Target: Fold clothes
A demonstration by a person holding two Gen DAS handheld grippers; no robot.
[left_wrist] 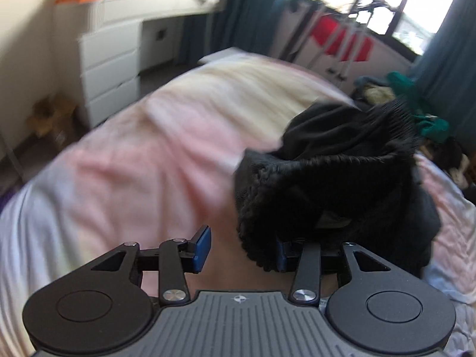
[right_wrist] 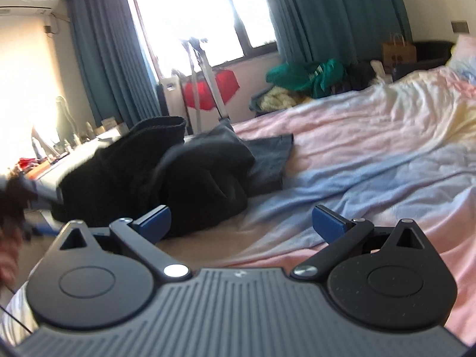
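Observation:
A black knit garment (left_wrist: 327,184) with a ribbed elastic band lies bunched on the pink and blue bed cover (left_wrist: 142,160). My left gripper (left_wrist: 242,250) is open; the garment's edge drapes over its right finger and hides the tip. In the right wrist view the same black garment (right_wrist: 190,175) lies in a heap left of centre on the bed cover (right_wrist: 357,154), with a grey piece (right_wrist: 267,154) beside it. My right gripper (right_wrist: 241,223) is open and empty, low over the bed, its left finger close to the heap.
A white desk with drawers (left_wrist: 113,59) stands beyond the bed's far left. A clothes rack with red cloth (right_wrist: 214,89) and a pile of green and yellow clothes (right_wrist: 306,74) stand by the window and teal curtains (right_wrist: 327,15). A paper bag (right_wrist: 398,50) sits far right.

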